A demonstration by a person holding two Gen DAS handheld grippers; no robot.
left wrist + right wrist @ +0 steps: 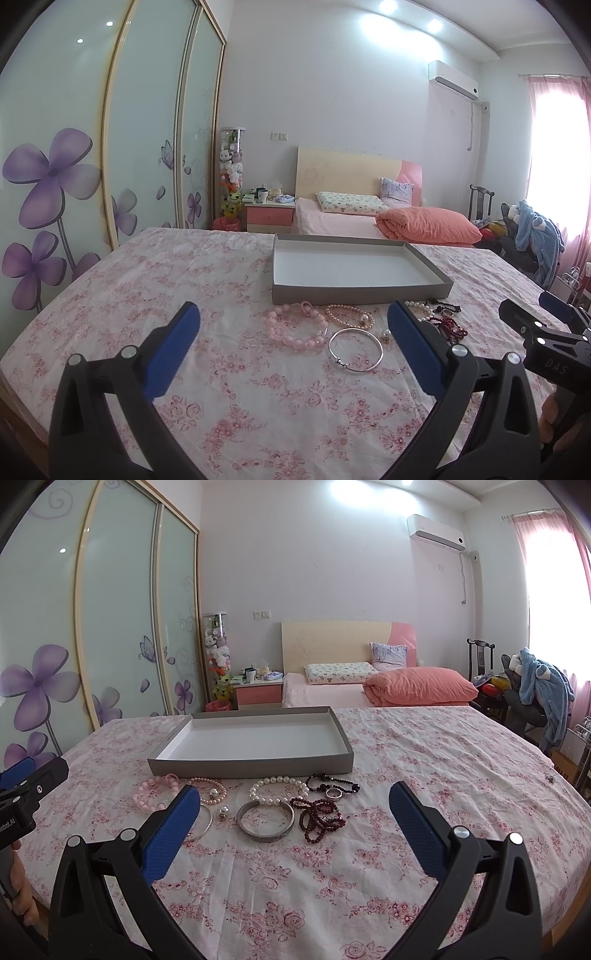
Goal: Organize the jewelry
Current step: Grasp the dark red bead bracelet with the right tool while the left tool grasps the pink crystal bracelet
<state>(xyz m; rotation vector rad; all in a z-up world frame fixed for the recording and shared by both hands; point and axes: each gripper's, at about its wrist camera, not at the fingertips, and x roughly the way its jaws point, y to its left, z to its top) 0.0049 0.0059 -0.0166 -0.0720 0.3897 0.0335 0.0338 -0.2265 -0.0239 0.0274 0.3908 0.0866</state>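
Both the left gripper (293, 325) and right gripper (294, 805) stood released, empty — beaded bracelets and a thin silver bangle (355, 349) lay ahead, short of the shallow grey cardboard tray (251, 767), presumably awaiting transfer.

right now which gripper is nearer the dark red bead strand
Right. The right gripper is open with the dark red bead strand lying just ahead between its fingers. The left gripper faces the thin silver bangle, the strand off past its right finger.

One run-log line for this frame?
phase: start | left gripper: open | right gripper: open | tray: empty | jewelry: on tablecloth, before tray
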